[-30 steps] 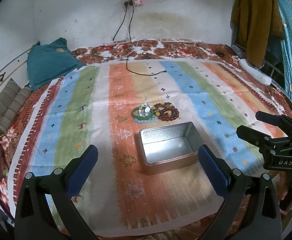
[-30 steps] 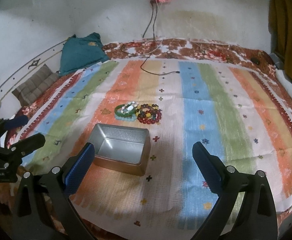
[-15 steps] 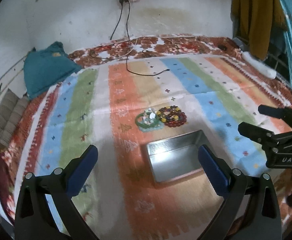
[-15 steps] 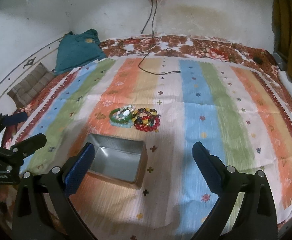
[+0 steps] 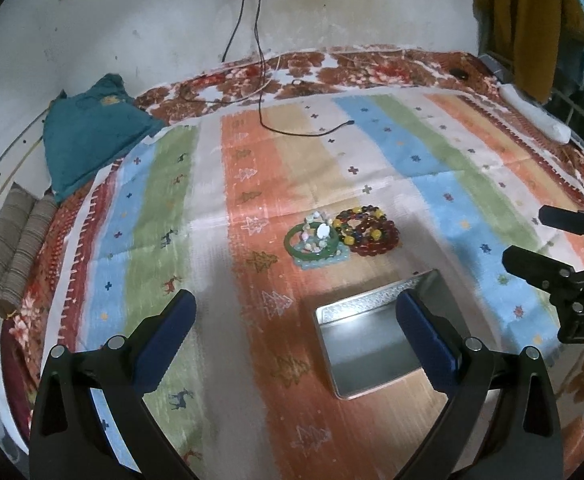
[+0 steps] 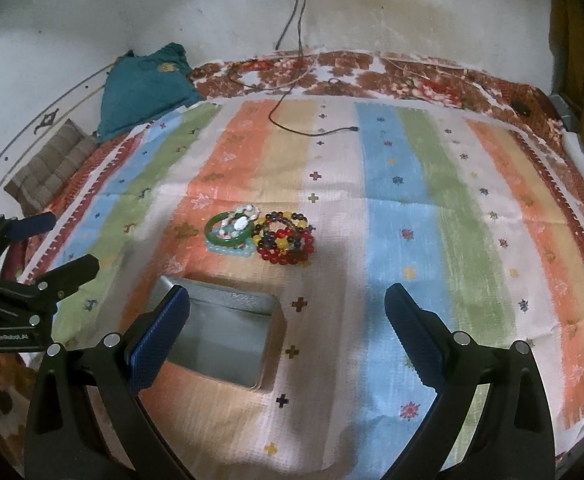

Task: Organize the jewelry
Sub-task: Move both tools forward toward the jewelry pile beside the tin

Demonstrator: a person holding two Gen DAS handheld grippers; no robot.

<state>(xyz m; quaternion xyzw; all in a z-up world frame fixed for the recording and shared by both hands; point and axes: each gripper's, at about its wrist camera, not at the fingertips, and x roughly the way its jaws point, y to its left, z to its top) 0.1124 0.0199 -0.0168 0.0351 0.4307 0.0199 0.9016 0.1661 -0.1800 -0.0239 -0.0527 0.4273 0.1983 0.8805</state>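
A green bangle (image 5: 312,240) (image 6: 227,232) with pale bead bracelets lies on the striped mat (image 5: 432,184) (image 6: 412,208), touching a heap of red and yellow bead bracelets (image 5: 366,230) (image 6: 285,242) to its right. An empty metal tin (image 5: 366,346) (image 6: 227,344) sits just nearer than the jewelry. My left gripper (image 5: 294,330) hovers open above the mat, its right finger over the tin. My right gripper (image 6: 287,332) is open too, its left finger over the tin. Each gripper shows at the other view's edge. Nothing is held.
A black charging cable (image 5: 304,130) (image 6: 312,130) trails from a wall socket onto the mat's far part. A teal cushion (image 5: 87,136) (image 6: 143,88) and a striped brown one (image 5: 9,252) lie at the far left. Clothes (image 5: 520,20) hang at the right.
Both grippers have moved forward over the mat, so the tin and jewelry sit lower and closer in both views. The left view has also swung left. Jaws stay open.
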